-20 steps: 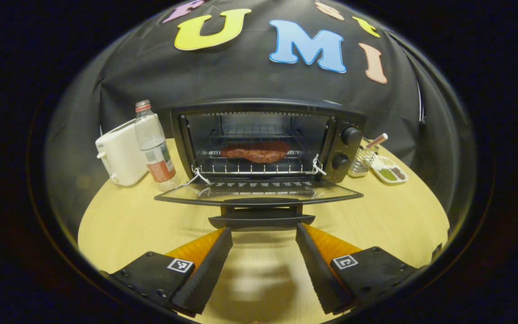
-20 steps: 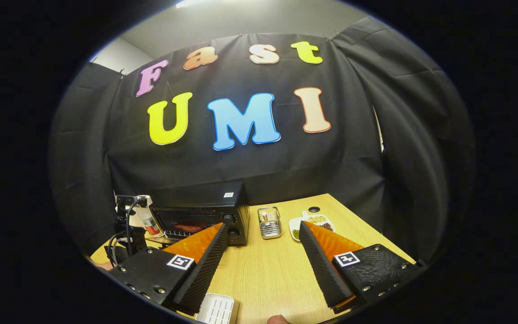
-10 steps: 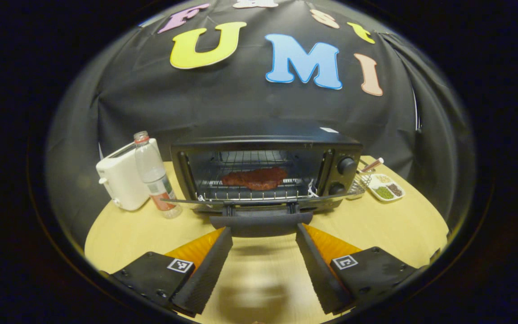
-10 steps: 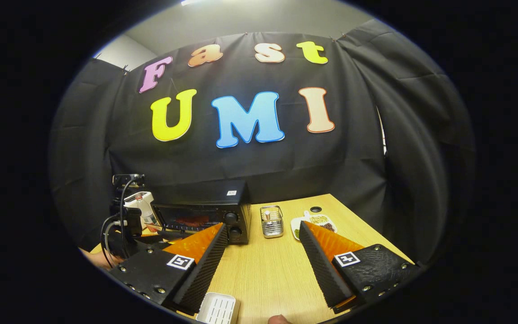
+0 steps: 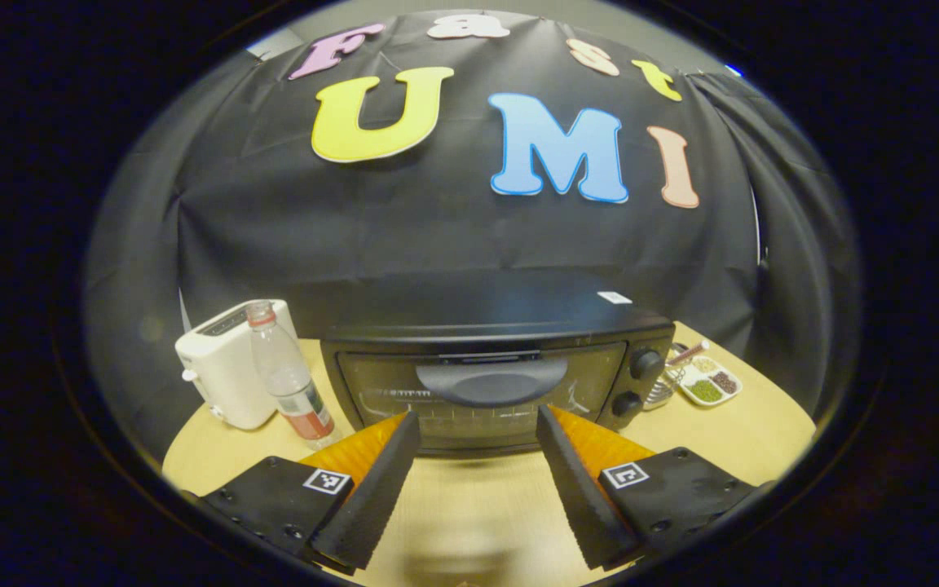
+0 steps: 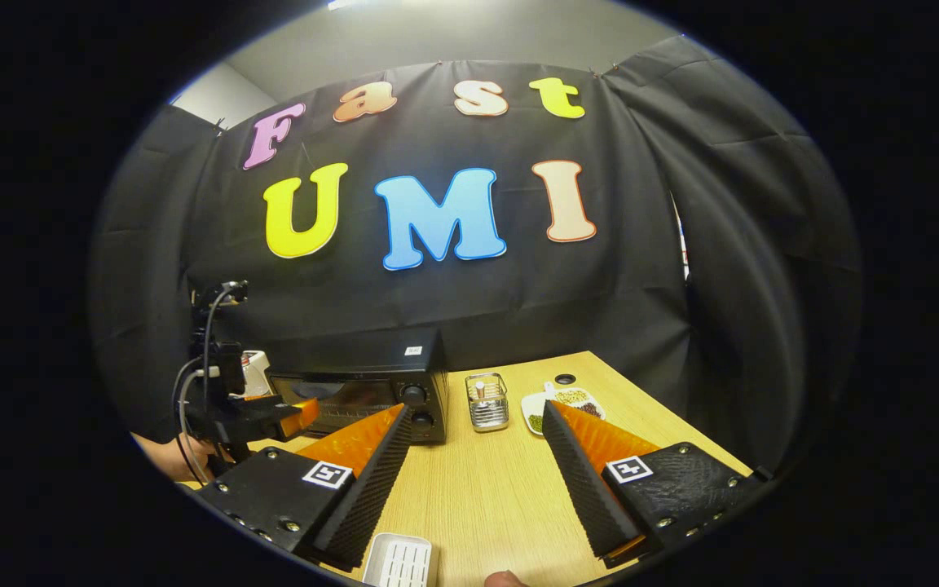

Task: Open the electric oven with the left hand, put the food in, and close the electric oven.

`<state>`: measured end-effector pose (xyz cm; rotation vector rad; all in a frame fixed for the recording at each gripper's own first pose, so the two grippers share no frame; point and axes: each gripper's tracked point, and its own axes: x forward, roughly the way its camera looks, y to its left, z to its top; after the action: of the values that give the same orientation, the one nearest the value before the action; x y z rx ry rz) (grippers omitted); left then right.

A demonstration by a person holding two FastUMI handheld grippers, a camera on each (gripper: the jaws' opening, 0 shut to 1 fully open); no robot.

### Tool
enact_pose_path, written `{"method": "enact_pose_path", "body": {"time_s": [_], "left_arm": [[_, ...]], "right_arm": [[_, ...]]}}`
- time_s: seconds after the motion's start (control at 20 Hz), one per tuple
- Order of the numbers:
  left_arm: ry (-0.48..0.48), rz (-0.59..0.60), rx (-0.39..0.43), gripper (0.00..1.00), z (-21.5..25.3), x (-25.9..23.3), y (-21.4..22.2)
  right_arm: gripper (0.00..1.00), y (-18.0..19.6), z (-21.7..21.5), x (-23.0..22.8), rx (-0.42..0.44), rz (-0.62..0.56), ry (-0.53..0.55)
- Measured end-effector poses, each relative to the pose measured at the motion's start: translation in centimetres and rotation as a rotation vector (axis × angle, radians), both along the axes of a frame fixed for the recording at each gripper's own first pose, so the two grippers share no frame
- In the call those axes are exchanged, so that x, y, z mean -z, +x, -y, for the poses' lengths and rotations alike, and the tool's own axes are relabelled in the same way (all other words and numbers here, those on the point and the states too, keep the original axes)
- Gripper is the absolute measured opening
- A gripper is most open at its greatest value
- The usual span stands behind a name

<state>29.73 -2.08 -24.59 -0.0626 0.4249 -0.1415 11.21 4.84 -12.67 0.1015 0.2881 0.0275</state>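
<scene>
in the left gripper view, a white toaster [image 5: 221,363] is sitting at the left middle of the frame on the wooden table [image 5: 730,436], with a clear plastic bottle [image 5: 288,383] standing just to its right. at the centre, the electric oven [image 5: 494,359] is standing with its glass door upright against the front and the door handle [image 5: 491,385] facing the camera; the food behind the dark glass is too dim to make out here. two knobs [image 5: 637,383] are sitting one above the other on the oven's right side. further right, a wire basket [image 5: 665,391] and a small divided dish [image 5: 707,383] are resting on the table. along the bottom, the left gripper [image 5: 476,428] is pointing at the door just under the handle, its fingers spread wide and gripping nothing.

in the right gripper view, at the left edge, a hand [image 6: 168,456] is holding the left gripper [image 6: 249,416] in front of the oven [image 6: 372,379] at lower left of centre. right of the oven, the wire basket [image 6: 487,401] and the divided dish [image 6: 559,405] are sitting on the table [image 6: 486,489]. across the bottom, the right gripper [image 6: 476,440] is hovering over the table well apart from the oven, fingers wide apart with nothing between them, and a white slotted tray [image 6: 400,562] is lying at the bottom edge beneath it.
</scene>
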Motion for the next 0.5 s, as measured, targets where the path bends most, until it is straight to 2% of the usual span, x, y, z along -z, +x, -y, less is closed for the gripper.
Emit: {"method": "enact_pose_path", "body": {"time_s": [0.05,0.3,0.5], "left_arm": [[-0.004,0.022,0.005,0.96,0.0,-1.0,-0.1],[-0.006,0.137,0.033,1.0,0.6,-7.1,-2.5],[-0.022,0.254,0.011,1.0,1.8,-13.6,-6.6]], "right_arm": [[0.98,0.1,-0.1,0.0,0.004,0.004,0.002],[0.98,0.8,-0.1,-1.9,-0.01,0.054,0.019],[0.98,-0.3,1.3,-3.5,-0.052,0.09,-0.008]]}}
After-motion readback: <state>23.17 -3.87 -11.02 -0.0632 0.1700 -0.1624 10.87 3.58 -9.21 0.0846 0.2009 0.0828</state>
